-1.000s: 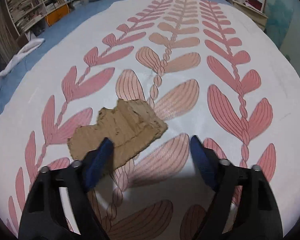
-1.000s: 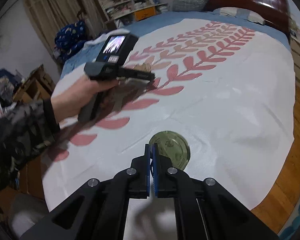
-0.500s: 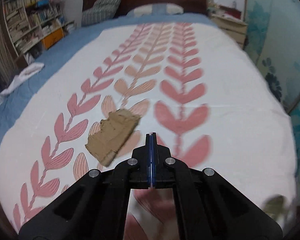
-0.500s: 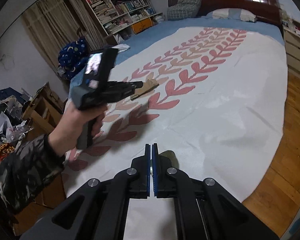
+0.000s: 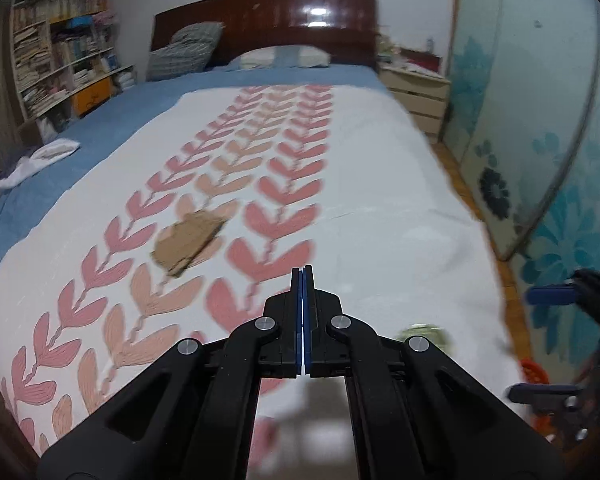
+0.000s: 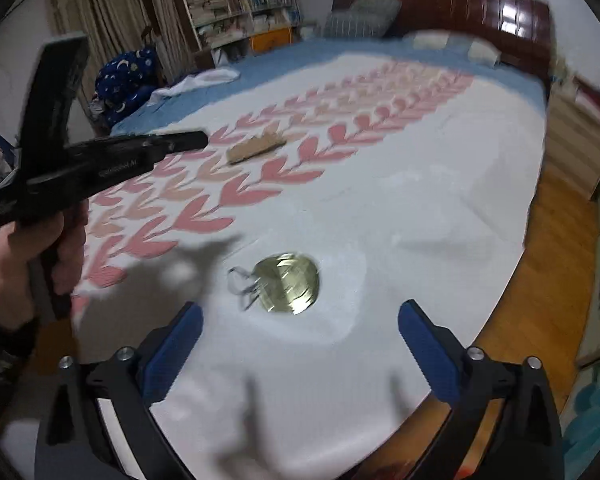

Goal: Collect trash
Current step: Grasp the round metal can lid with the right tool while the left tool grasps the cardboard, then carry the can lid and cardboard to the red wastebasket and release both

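Left wrist view: looks along clenched fingers toward the headboard.
Left gripper (image 5: pixel 302 276): blue pads pressed flat together, nothing between them; held above the bed, well short of the trash, so judged idle while the other side works.
Cardboard scrap (image 5: pixel 188 245): torn brown piece lying flat on the pink leaf print, ahead and to the left of the fingers, untouched.
Metal lid (image 5: pixel 420 334): blurred, partly hidden behind the right linkage, near the bed's foot edge.
Bedspread (image 5: pixel 372 184): white, with rows of pink and peach leaves down the middle, over a blue sheet.
Room: dark wooden headboard, two pillows, bookshelves at left, pale bedside cabinet and floral panel at right.

Right wrist view: looks down over the corner of the bed.
Right gripper (image 6: pixel 300 326): fingers spread wide, released, bracketing the lid from above and not touching it; judged set for a pick-up.
Lid detail: round, greenish-gold, flat on plain white cloth, a wire loop at its left side.
Cardboard scrap (image 6: pixel 256 146): farther up the bed, well apart from the lid.
Left gripper (image 6: pixel 198 139): seen side-on in the person's hand, fingertips closed.
Floor: wooden boards beside the bed.
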`<state>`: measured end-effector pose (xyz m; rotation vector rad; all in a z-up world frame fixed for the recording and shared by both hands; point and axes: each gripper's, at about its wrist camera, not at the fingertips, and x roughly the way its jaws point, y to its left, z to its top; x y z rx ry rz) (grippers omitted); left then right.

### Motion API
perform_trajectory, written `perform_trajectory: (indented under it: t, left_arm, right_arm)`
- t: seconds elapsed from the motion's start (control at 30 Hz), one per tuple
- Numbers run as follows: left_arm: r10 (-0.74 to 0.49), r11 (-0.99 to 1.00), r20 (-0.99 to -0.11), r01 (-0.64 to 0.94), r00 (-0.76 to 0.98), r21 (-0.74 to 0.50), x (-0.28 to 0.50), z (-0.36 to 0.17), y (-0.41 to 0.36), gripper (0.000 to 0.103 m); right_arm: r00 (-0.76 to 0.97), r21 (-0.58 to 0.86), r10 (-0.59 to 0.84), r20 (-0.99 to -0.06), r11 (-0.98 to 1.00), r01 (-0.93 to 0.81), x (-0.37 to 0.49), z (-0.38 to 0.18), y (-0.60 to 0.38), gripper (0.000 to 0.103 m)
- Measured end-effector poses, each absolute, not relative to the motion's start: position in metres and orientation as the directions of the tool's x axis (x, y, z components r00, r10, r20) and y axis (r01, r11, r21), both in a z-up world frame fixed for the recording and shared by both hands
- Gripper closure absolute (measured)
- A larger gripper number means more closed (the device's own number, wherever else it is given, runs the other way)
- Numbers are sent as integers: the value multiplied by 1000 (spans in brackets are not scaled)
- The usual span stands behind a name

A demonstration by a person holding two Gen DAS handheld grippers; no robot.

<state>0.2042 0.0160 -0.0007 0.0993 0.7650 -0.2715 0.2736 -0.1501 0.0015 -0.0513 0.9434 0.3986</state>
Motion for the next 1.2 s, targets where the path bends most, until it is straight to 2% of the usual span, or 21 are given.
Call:
perform_trajectory:
  t: [0.03,0.07,0.1,0.13,0.17,0.3,0.33,0.37,0.43,0.63,0.7,0.77,0.83,0.87,0.9,0.93,0.97,1.03,1.07,1.1,1.2]
  left_arm:
    - [-155,970,-712,244,684,23,213,-12,24,95]
    - [-118,973,-729,224,674,49,221,-21,30,72]
    - [-94,977,-740,204,666,59,231,-31,39,39]
    - [-88,982,-736,180,671,48,240,-39,50,30]
    - [-86,987,-734,156,674,28,251,-45,62,27]
    - [-72,992,-764,123,641,10,290,-56,80,27]
    - [-65,989,-759,144,647,39,300,-57,77,26]
    - [-59,982,-750,175,659,77,309,-59,72,25]
    - [-25,971,-757,197,653,138,323,-66,64,21]
    - [39,953,-841,234,540,194,366,-104,54,21]
    - [-9,970,-856,214,516,119,378,-107,64,19]
    - [-22,986,-866,153,500,63,389,-109,79,19]
    - [12,990,-862,113,507,80,393,-109,86,23]
    - [28,991,-860,99,510,91,394,-109,89,35]
    - [45,991,-856,86,515,104,394,-108,90,56]
    - [52,992,-853,72,519,105,394,-107,93,60]
    - [45,993,-855,70,516,94,393,-106,94,73]
    - [30,994,-850,74,526,81,387,-102,95,78]
    - [16,995,-847,74,531,65,383,-100,97,89]
    - [2,996,-835,73,551,51,378,-95,97,94]
    - [-26,993,-809,105,587,45,366,-83,90,97]
  right_arm:
    - [513,105,295,-806,925,-366,277,-5,-145,7]
    - [505,71,265,-821,926,-370,286,-16,-136,7]
    - [497,70,262,-827,926,-371,289,-23,-131,7]
    - [485,76,264,-834,925,-372,295,-30,-126,7]
    - [465,91,272,-843,923,-374,301,-38,-121,7]
    - [446,93,266,-855,923,-372,318,-61,-103,6]
    - [444,112,274,-853,927,-358,321,-62,-103,10]
    - [446,122,278,-851,930,-347,323,-63,-103,26]
    - [455,140,284,-844,936,-324,327,-61,-105,44]
    - [447,204,338,-828,925,-321,324,-61,-116,49]
    - [445,233,362,-819,919,-318,322,-58,-121,50]
    - [436,270,389,-812,911,-311,322,-57,-126,50]
    - [431,291,403,-807,907,-304,323,-55,-129,50]
    - [431,303,413,-802,904,-301,323,-54,-131,50]
    - [430,312,420,-799,901,-301,322,-53,-132,50]
    - [429,320,426,-796,899,-300,320,-52,-133,50]
    - [433,323,429,-792,898,-299,320,-51,-134,50]
    - [442,331,436,-784,896,-297,319,-46,-137,50]
    - [444,335,440,-780,894,-298,320,-45,-138,50]
    - [444,343,448,-776,891,-298,320,-43,-139,50]
    - [456,347,450,-768,891,-294,319,-36,-145,50]
